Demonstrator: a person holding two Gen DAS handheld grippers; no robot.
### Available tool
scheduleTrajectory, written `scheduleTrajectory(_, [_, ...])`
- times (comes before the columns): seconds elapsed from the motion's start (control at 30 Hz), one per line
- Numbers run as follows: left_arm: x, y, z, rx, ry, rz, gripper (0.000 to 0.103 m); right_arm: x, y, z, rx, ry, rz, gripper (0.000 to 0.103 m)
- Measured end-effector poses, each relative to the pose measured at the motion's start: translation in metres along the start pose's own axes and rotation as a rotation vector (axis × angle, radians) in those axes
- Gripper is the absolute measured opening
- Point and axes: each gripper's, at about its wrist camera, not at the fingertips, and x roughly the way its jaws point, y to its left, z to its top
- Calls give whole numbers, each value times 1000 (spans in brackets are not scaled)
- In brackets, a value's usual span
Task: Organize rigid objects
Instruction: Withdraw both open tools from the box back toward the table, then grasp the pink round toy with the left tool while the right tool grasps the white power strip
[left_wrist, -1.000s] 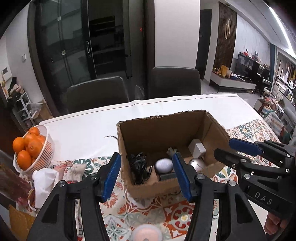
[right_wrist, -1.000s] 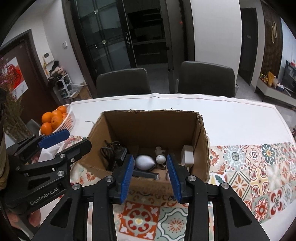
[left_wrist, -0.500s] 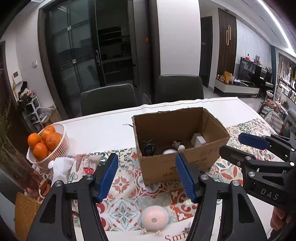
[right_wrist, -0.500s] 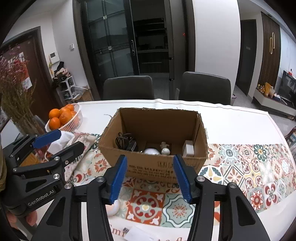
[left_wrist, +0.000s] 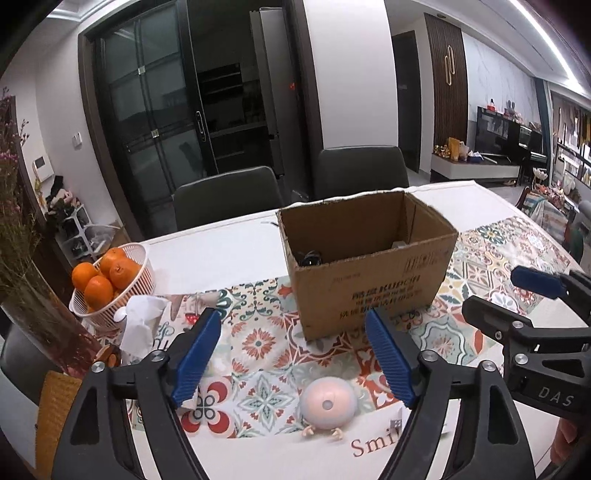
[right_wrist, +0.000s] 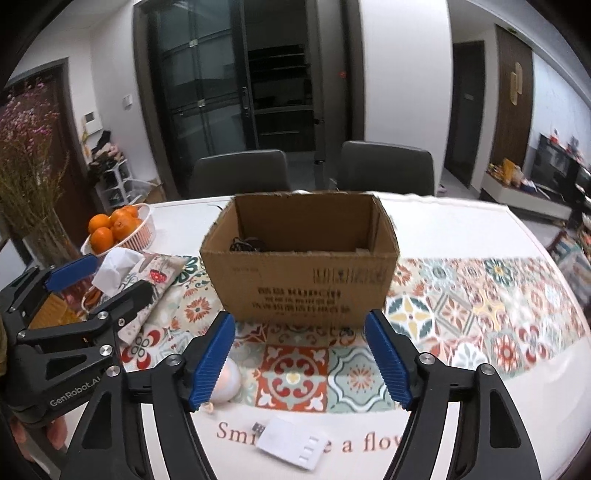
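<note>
A brown cardboard box (left_wrist: 369, 269) (right_wrist: 299, 273) stands on the patterned tablecloth, with a black cable (left_wrist: 310, 258) and a white item showing inside. A pale pink round toy with small feet (left_wrist: 328, 404) (right_wrist: 227, 380) lies near the front edge. A flat white adapter with a USB plug (right_wrist: 291, 441) lies beside it. My left gripper (left_wrist: 291, 358) hovers above the toy, its jaws opening with nothing between them. My right gripper (right_wrist: 301, 358) hangs over the cloth in front of the box, jaws also opening and empty.
A white basket of oranges (left_wrist: 107, 284) (right_wrist: 118, 229) sits at the left, with crumpled tissue and a printed pouch (right_wrist: 147, 284) beside it. A vase of dried flowers (right_wrist: 33, 206) stands far left. Two dark chairs (left_wrist: 354, 173) are behind the table.
Both grippers have pulled back from over the box toward the table's front edge and spread their jaws wider. The pink toy and white adapter have come into view.
</note>
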Motion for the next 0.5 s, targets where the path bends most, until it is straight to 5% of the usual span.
scheduleTrajectory(0.5, [10,4,-46,75,38,-38,84,8,8,-60,147,56,-42,75])
